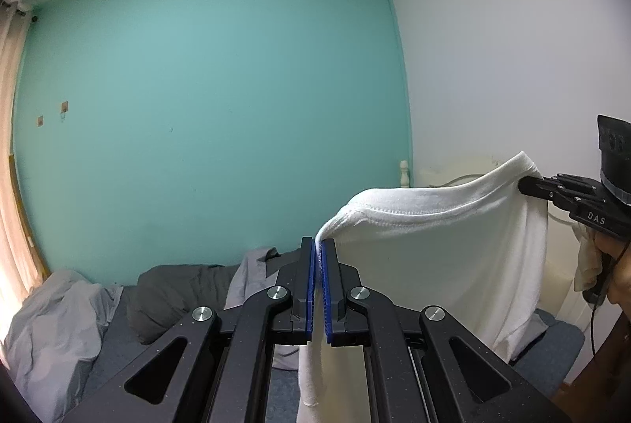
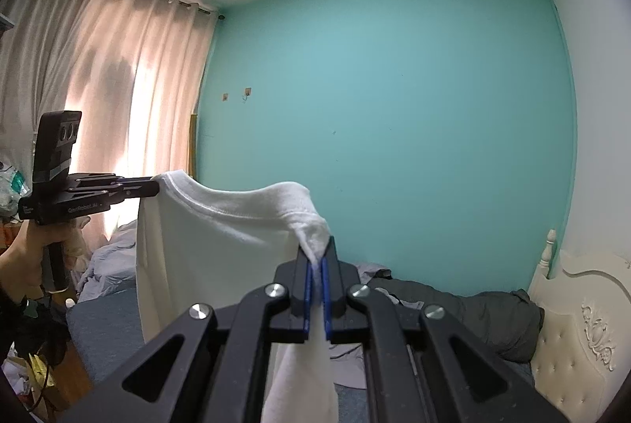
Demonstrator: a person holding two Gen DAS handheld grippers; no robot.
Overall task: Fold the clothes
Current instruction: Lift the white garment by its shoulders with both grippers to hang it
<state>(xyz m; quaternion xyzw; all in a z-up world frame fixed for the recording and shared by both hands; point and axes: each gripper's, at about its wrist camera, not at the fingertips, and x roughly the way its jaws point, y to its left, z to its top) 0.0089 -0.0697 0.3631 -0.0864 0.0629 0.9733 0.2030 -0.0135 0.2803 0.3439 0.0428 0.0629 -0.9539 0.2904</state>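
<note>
A white T-shirt (image 1: 434, 257) hangs in the air above the bed, stretched between both grippers by its hemmed top edge. My left gripper (image 1: 318, 245) is shut on one corner of that edge, cloth pinched between its blue pads. At the right of the left wrist view the right gripper (image 1: 526, 184) grips the other corner. In the right wrist view my right gripper (image 2: 315, 257) is shut on a bunched corner of the white T-shirt (image 2: 213, 245), and the left gripper (image 2: 155, 186), held by a hand, clamps the far corner at the left.
Below lies a bed (image 1: 110, 340) with a blue sheet, a grey crumpled garment (image 1: 51, 320) and a dark grey garment (image 1: 177, 296). A cream tufted headboard (image 2: 583, 320) stands at the right. Curtains (image 2: 102, 75) cover the window at the left; a teal wall (image 2: 374, 127) is ahead.
</note>
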